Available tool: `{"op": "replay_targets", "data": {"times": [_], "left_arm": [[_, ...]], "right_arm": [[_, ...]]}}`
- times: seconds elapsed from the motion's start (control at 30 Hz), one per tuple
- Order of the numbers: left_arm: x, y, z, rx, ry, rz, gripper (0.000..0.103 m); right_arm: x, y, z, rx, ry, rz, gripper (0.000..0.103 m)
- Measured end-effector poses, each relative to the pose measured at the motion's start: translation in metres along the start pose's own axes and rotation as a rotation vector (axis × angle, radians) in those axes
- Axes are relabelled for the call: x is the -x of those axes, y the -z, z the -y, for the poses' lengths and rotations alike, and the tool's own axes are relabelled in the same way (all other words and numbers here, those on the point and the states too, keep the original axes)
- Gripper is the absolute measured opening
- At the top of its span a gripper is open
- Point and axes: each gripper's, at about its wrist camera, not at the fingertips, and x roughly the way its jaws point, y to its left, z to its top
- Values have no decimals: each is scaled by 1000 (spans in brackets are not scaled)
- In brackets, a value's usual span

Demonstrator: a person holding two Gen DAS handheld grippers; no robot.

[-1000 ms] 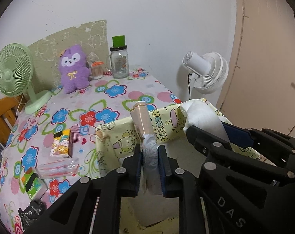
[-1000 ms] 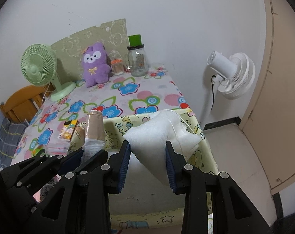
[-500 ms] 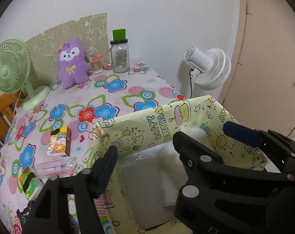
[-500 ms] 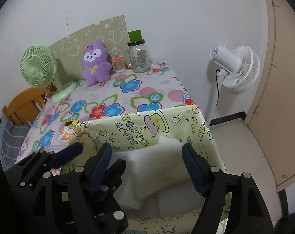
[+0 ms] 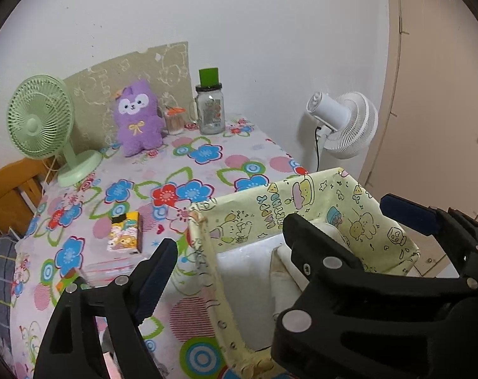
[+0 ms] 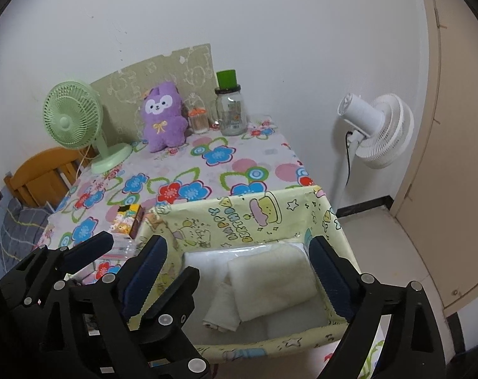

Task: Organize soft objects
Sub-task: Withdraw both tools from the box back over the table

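Above the yellow fabric bin [image 6: 264,211], both the left gripper [image 5: 229,240] and the right gripper [image 6: 239,263] are opening, empty, white folded cloths [image 6: 270,281] at six o'clock below.

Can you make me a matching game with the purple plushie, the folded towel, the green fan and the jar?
Things:
1. purple plushie
2. folded towel
3. green fan
4. glass jar

Descriptions:
A. wears a green lid
B. lies inside the yellow cartoon basket
C. stands at the table's left edge by the wooden chair
D. sits against the wall, between the fan and the jar

Pairs: 1-D, 2-B, 3-C, 4-A
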Motion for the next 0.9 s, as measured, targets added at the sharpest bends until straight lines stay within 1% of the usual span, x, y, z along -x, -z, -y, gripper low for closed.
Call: {"op": "replay_targets", "data": {"times": [0.23,0.57,0.9], "left_arm": [[24,3,-7,-1,-19,43,90],[51,12,-23,11,-29,87,95],[74,28,-48,39,-51,108,96]], "right_arm": [[21,1,-15,8,14,46,97],[47,6,-39,30,22,90,98],[58,16,-68,47,-11,93,99]]}}
